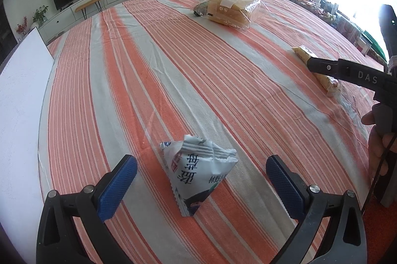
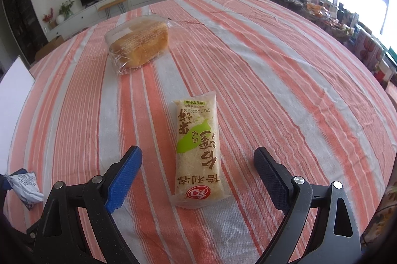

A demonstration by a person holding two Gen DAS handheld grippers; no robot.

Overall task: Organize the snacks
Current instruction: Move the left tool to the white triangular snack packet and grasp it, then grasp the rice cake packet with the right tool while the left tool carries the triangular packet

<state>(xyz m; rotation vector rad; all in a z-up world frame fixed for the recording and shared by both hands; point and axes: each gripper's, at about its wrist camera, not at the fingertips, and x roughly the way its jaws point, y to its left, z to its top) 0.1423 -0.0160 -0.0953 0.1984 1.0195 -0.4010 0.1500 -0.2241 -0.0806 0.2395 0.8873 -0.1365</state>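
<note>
Three snacks on striped bench point(image 1: 173, 53). Left gripper point(image 1: 201, 174): fingers wide, empty, flanking crumpled white-blue foil pouch point(image 1: 198, 169); light, crushable, pinch mid-body. Clear-bagged bread loaf point(image 2: 139, 43) lies beyond, soft. Right gripper point(image 2: 197, 169): wide, empty, straddling yellow-green rice-cracker packet point(image 2: 197, 150); brittle, slippery, grip across width.

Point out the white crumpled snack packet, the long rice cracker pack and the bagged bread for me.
white snack packet point(image 1: 198, 172), left wrist view, middle of its printed face.
rice cracker pack point(image 2: 197, 150), right wrist view, centre of the wrapper.
bagged bread point(image 2: 139, 43), right wrist view, side of the loaf.
</note>
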